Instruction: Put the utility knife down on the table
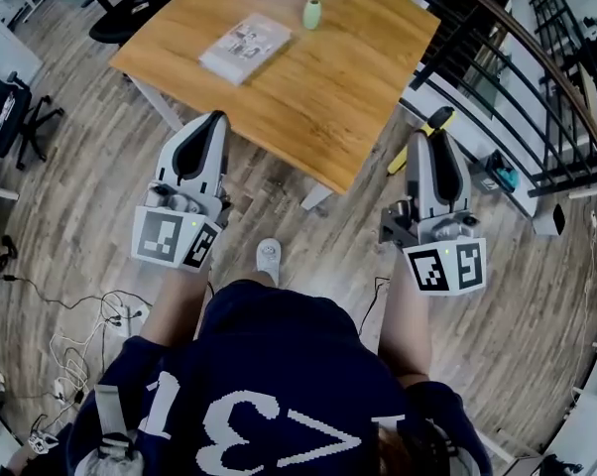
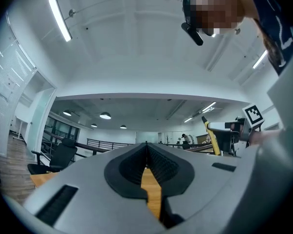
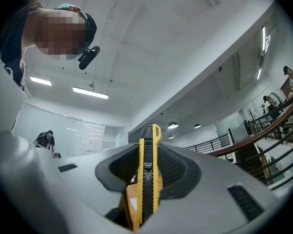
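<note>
A yellow and black utility knife (image 3: pixel 147 179) stands upright between the jaws of my right gripper (image 3: pixel 147 130), which is shut on it. In the head view the right gripper (image 1: pixel 427 139) is held above the floor just off the near right corner of the wooden table (image 1: pixel 338 87). The knife's yellow end (image 1: pixel 440 119) pokes out past its tips. My left gripper (image 1: pixel 216 117) hovers near the table's near left edge. Its pads meet at the tips (image 2: pixel 146 145) with nothing between them; only a sliver of the tabletop shows lower down.
A book (image 1: pixel 244 48) and a small green vase (image 1: pixel 312 13) sit on the table. Office chairs stand at the far left (image 1: pixel 130 3) and left (image 1: pixel 6 107). A black railing (image 1: pixel 517 77) runs along the right. Cables (image 1: pixel 90 335) lie on the wooden floor beside my shoe (image 1: pixel 269 258).
</note>
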A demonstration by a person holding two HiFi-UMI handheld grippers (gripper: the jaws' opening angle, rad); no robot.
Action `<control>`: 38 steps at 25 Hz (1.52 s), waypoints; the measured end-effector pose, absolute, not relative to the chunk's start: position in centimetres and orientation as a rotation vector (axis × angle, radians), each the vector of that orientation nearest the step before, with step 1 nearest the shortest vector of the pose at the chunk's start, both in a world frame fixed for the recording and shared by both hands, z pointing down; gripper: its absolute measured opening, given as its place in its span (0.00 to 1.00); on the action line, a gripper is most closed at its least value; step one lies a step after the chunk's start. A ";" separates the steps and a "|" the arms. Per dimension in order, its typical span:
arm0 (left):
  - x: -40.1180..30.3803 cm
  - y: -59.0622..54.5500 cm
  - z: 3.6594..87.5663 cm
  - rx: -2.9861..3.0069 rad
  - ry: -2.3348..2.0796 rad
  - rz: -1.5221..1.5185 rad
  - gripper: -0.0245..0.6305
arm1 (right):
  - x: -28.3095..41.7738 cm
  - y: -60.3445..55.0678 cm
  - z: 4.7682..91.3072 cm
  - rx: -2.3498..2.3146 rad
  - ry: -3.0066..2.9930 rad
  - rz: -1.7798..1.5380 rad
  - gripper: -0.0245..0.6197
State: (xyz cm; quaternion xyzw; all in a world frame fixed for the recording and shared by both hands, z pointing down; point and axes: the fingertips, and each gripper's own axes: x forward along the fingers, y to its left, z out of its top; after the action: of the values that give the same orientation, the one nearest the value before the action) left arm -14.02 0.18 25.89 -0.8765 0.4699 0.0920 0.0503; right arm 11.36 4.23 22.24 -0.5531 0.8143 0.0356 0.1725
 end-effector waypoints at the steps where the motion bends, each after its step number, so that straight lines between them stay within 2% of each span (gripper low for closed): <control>1: -14.0 -1.1 25.8 -2.677 1.415 0.281 0.06 | 11.1 3.2 22.1 -1.577 2.306 0.106 0.23; 13: -12.5 -11.1 26.6 -2.751 1.383 0.253 0.06 | 11.6 -6.0 22.7 -1.637 2.349 0.101 0.23; 26: -8.6 -19.6 25.7 -2.587 1.574 0.270 0.06 | 15.2 -18.1 21.1 -1.378 2.470 0.109 0.23; 38: -7.7 -27.4 28.7 -2.669 1.564 0.232 0.06 | 14.5 -26.0 25.6 -1.455 2.506 -0.036 0.23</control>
State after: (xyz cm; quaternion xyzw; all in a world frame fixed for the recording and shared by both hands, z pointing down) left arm -7.66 -27.41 28.72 -0.8601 0.5042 0.0747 0.0197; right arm 14.48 -26.04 25.64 -0.4984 0.8583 -0.0124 0.1216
